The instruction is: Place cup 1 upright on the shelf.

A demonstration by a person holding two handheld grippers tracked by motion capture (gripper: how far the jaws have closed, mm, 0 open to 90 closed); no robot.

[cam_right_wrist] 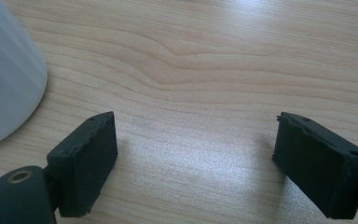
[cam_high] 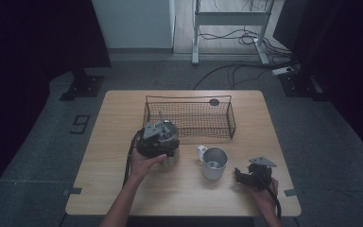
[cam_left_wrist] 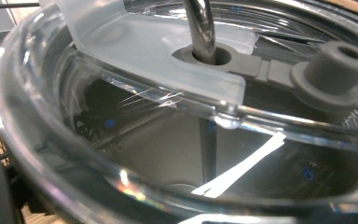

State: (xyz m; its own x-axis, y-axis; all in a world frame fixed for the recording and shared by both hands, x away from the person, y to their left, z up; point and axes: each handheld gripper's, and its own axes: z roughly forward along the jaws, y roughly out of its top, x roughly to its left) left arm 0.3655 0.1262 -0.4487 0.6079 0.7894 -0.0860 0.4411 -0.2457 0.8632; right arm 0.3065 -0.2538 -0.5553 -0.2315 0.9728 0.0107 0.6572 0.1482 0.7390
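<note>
Filling my left gripper view, close up, is a clear plastic tumbler lid (cam_left_wrist: 135, 70) with a metal straw (cam_left_wrist: 201, 28) through its grey seal. From above, my left gripper (cam_high: 158, 138) sits over that lidded tumbler (cam_high: 169, 158) just in front of the dark wire basket (cam_high: 189, 118); I cannot tell whether its jaws grip it. My right gripper (cam_right_wrist: 196, 154) rests on the pale wooden table (cam_high: 123, 118), jaws spread wide with nothing between them, near the white metal mug (cam_high: 213, 162).

a lab – floor cables (cam_high: 246, 38), curtained walls (cam_high: 38, 38).
</note>
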